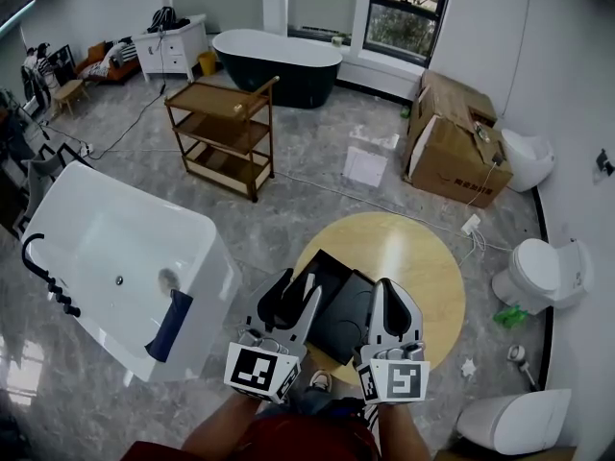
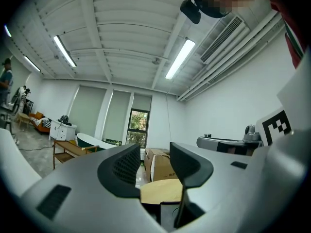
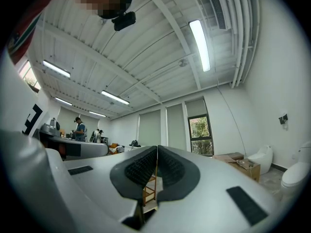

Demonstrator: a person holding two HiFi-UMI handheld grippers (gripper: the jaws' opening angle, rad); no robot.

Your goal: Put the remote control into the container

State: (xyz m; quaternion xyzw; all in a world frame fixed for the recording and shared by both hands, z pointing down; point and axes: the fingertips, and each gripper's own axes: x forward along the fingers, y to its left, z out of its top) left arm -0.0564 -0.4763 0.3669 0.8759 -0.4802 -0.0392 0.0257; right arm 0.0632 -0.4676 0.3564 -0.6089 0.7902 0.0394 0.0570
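Two black open box parts, the container [image 1: 336,307], lie on the near side of a round wooden table [image 1: 423,267]. No remote control can be made out in any view. My left gripper [image 1: 296,294] hangs above the container's left part, its jaws apart and nothing between them. In the left gripper view the left gripper [image 2: 154,166] points level over the table [image 2: 160,191]. My right gripper [image 1: 392,294] is beside it over the container's right edge. In the right gripper view the right gripper [image 3: 156,166] has its pads together and holds nothing.
A white bathtub [image 1: 115,257] stands to the left of the table. Behind are a wooden shelf cart [image 1: 226,133], a black bathtub [image 1: 279,60] and cardboard boxes [image 1: 452,142]. Toilets [image 1: 538,272] line the right wall. People [image 3: 77,127] stand far off.
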